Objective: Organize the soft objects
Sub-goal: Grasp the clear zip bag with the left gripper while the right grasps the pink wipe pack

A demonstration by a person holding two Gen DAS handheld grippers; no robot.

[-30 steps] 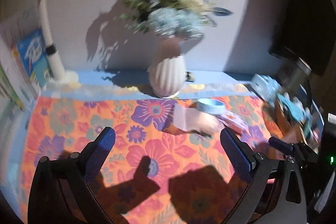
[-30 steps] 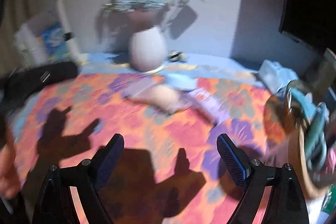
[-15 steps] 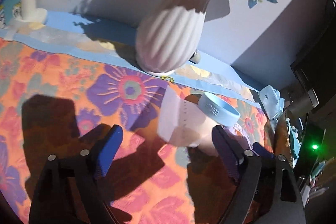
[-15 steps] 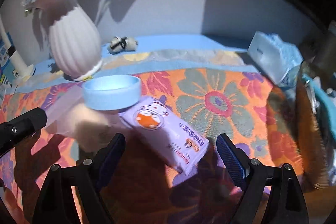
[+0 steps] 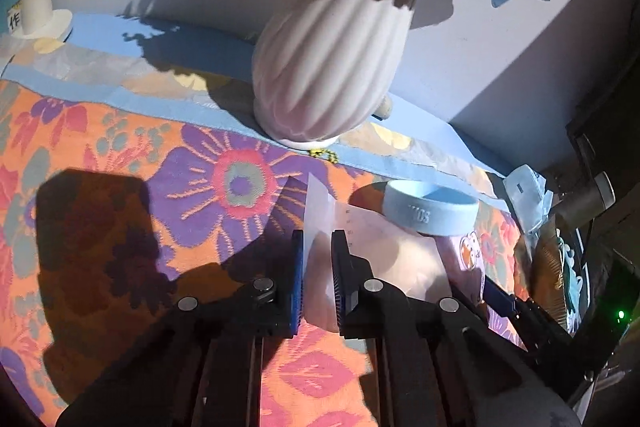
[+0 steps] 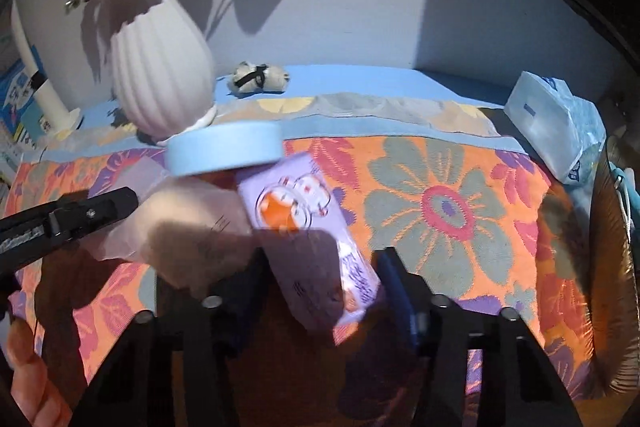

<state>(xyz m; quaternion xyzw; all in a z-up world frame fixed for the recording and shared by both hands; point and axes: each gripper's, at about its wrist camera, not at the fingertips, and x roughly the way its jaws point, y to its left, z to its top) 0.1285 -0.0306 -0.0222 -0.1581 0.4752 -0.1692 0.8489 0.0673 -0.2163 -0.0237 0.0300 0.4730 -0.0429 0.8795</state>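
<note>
A clear bag with a pale pink soft thing inside (image 5: 384,259) lies on the flowered cloth; my left gripper (image 5: 318,279) is shut on its near edge. A light blue band (image 5: 430,211) rests on the bag. It also shows in the right wrist view (image 6: 224,147). A lilac tissue packet (image 6: 316,239) lies beside the bag. My right gripper (image 6: 320,291) has closed in around the packet's near end, its fingers (image 6: 394,283) against the sides. The left gripper's body (image 6: 68,219) shows at the left of the right wrist view.
A ribbed white vase (image 5: 328,79) with flowers stands behind the bag. A small knotted cloth (image 6: 258,77) lies by the wall. A white and blue tissue pack (image 6: 556,123) and a woven basket (image 6: 616,255) sit at the right. A white post (image 5: 36,3) stands at far left.
Both grippers moved forward and closed: the left onto the clear bag's edge, the right around the lilac packet. The packet's near end now sits between the right fingers.
</note>
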